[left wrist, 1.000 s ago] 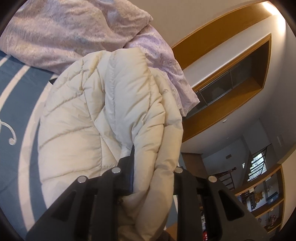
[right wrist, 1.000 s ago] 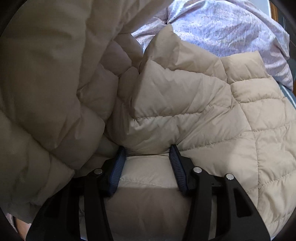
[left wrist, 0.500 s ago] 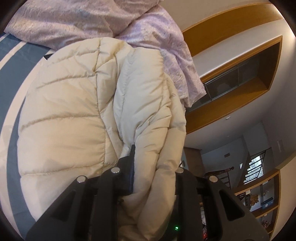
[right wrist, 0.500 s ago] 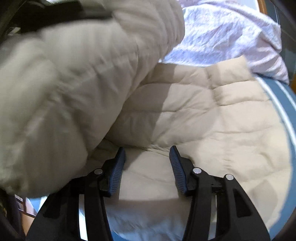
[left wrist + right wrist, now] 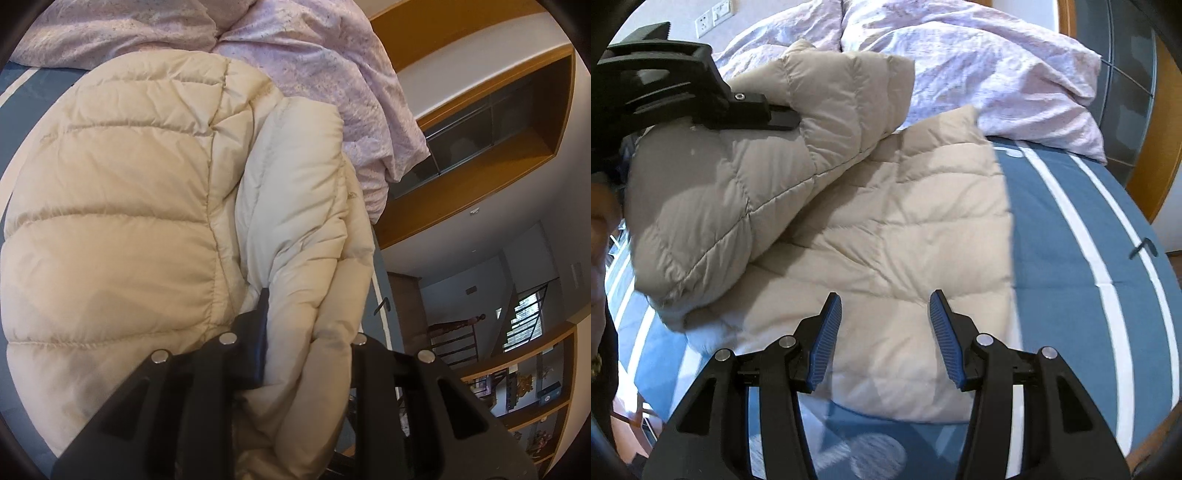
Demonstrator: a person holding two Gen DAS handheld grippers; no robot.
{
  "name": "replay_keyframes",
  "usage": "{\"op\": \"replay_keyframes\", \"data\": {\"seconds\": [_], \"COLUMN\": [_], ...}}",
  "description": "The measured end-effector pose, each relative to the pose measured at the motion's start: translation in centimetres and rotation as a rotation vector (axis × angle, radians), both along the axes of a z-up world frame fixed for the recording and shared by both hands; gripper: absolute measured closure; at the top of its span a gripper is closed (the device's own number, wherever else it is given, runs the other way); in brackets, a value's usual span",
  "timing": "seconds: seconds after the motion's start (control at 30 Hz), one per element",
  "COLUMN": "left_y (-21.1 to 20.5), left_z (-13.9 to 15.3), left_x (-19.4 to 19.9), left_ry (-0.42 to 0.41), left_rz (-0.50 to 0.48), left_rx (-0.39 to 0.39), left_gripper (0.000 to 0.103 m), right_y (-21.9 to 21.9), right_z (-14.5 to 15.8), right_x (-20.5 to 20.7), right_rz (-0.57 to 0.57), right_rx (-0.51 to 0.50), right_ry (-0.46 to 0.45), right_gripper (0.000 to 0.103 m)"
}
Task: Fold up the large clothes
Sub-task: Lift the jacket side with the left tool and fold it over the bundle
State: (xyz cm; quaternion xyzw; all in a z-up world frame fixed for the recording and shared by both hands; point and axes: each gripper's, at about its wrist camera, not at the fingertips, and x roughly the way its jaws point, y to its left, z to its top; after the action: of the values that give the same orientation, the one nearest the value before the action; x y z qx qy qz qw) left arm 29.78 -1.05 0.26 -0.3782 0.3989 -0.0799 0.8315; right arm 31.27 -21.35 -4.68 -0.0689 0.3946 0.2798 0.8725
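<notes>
Jaws: your left gripper (image 5: pixel 303 332) is clamped on a thick bunched edge of the jacket (image 5: pixel 122 221); padding fills the gap between the fingers, lower centre of the left view. Your right gripper (image 5: pixel 884 332) stands half apart and holds nothing; the blue pads (image 5: pixel 825 339) hang clear above the fabric, lower centre of the right view.

Jacket position: cream quilted jacket on the blue striped bedspread (image 5: pixel 1071 229), centre of the right view. One layer lies flat. A second panel is lifted over it at upper left of that view, carried by the left gripper (image 5: pixel 768 114), whose black body shows there. Lilac duvet (image 5: pixel 979 66) is heaped along the top of the frame, touching the jacket's far edge.

Change over the last second: in the right view the jacket filled the frame and pressed up against your right pads; now the pads are clear of it and bare bedspread shows on the right. The right jaws have not changed their spread. In the left view the jacket has grown larger and the folded panel sits lower over the flat layer.

Reading: you have let go with the right and are bringing the left-hand panel across. The fold looks partway, not laid down yet.

Risk: the bulky padding may spring back once released. You may need the free right gripper to press it flat.
</notes>
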Motion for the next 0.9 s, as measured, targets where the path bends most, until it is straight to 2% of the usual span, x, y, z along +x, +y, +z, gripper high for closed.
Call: {"op": "replay_keyframes", "data": {"seconds": [0.33,0.67,0.77,0.83,0.9], "left_y": [-2.6,-4.9,-5.0,-4.9,-4.7], "left_z": [0.4,0.4,1.0,1.6,2.4], "left_x": [0.6,1.2,0.9,0.6,0.1], "left_ry": [0.002,0.018,0.007,-0.007,-0.025], "left_rz": [-0.029,-0.071,-0.085,-0.092,-0.094], "left_rx": [0.043,0.080,0.072,0.061,0.067], "left_gripper": [0.080,0.075,0.061,0.046,0.042], "right_y": [-1.5,-1.6,-1.6,-1.7,-1.8], "right_z": [-1.9,-1.9,-1.9,-1.9,-1.9], "right_x": [0.1,-0.1,-0.1,-0.2,-0.2], "right_rz": [-0.018,-0.024,-0.024,-0.024,-0.027], "right_rx": [0.015,0.026,0.026,0.026,0.027], "right_ry": [0.032,0.038,0.039,0.040,0.042], "right_gripper": [0.051,0.051,0.051,0.051,0.051]}}
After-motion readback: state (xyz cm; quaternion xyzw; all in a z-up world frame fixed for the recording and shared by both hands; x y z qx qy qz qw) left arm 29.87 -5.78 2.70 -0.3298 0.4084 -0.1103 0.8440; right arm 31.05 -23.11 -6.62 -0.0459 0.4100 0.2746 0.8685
